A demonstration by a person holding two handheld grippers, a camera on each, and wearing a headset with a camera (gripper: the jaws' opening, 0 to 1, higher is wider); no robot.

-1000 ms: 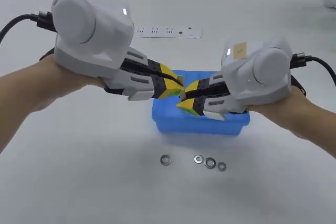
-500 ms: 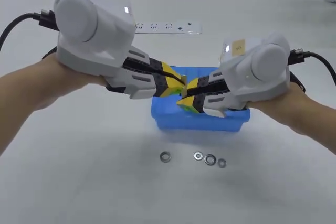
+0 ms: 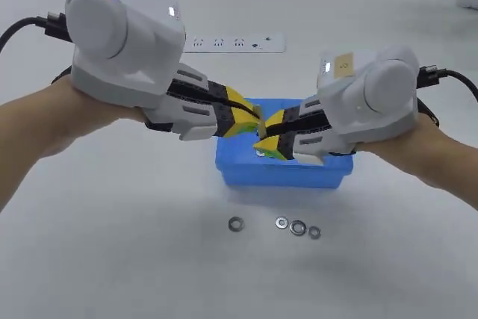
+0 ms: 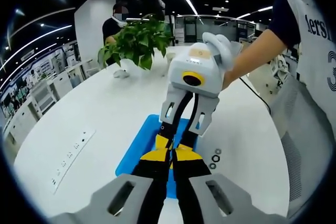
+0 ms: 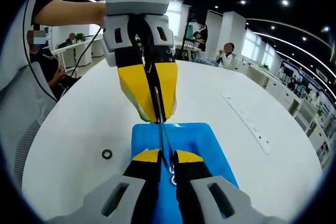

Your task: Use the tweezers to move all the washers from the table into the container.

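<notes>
Left claw [image 3: 252, 116] is clamped on the back end of the tweezers [image 5: 161, 135], yellow tips pressed together with the thin metal pinched between them. Right claw [image 3: 263, 143] faces it nose to nose, set narrow, with the two tweezer legs running down through the small gap between its tips. It looks like it's squeezing the legs. In the right gripper view there's a small shiny ring at the tweezer points that I'd call a washer [image 5: 172, 180], though it's tiny, so not 100% sure.

All of that hangs over the container [image 3: 299, 173], a shallow blue tray. The tweezer points are above its inside, toward the end near the person.

The rest of the washers [image 3: 298, 228] are on the desk [image 3: 149, 259], just in front of the container on the person's side. I count four in the head view: three in a loose row close together, and one off by itself to the left of them. None of them touch the container.

Behind the container, well apart from it, a white strip [image 3: 235, 42] lies flat on the desk. The left gripper view also catches a leafy plant [image 4: 139, 40] at the far end of the desk.
</notes>
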